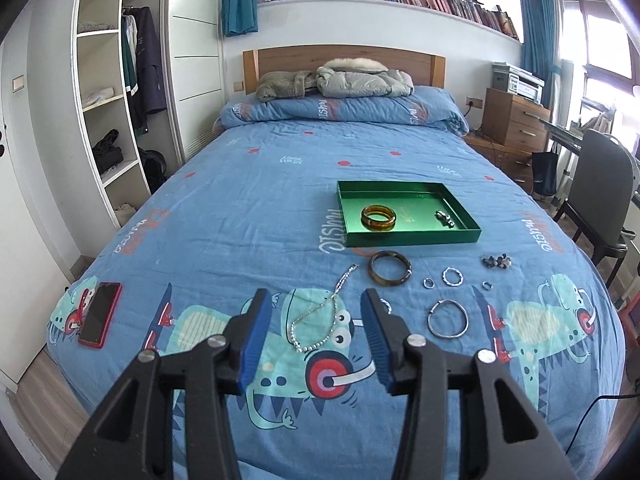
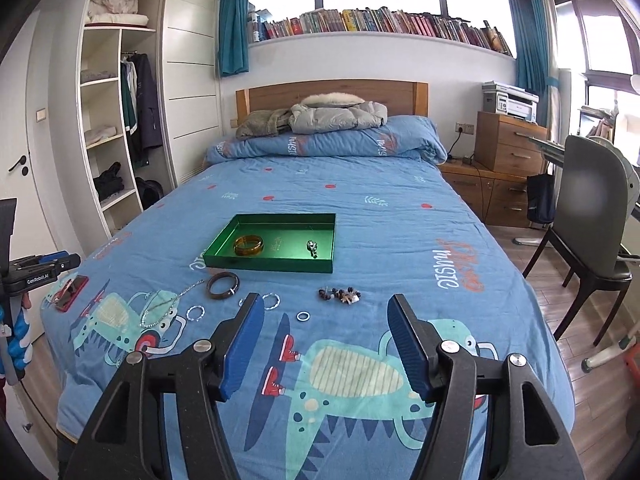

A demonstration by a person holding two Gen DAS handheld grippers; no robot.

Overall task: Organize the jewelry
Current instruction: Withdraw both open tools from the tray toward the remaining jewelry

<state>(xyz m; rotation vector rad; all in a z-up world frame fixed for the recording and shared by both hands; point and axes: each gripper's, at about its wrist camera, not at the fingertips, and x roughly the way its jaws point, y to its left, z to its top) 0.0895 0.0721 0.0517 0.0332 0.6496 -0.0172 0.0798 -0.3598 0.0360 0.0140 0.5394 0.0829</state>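
Hovering empty with both pairs spread, the left tongs [image 1: 316, 300] sit nearer the silver chain necklace [image 1: 320, 320], lying on the bed just ahead between their tips, long axis running toward the green tray [image 1: 412, 236].

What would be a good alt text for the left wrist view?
Open, empty left tongs hover over a blue cartoon bedspread above a silver chain necklace. Beyond lie a dark bangle, silver rings and a green tray holding an amber bangle. A red phone lies left.
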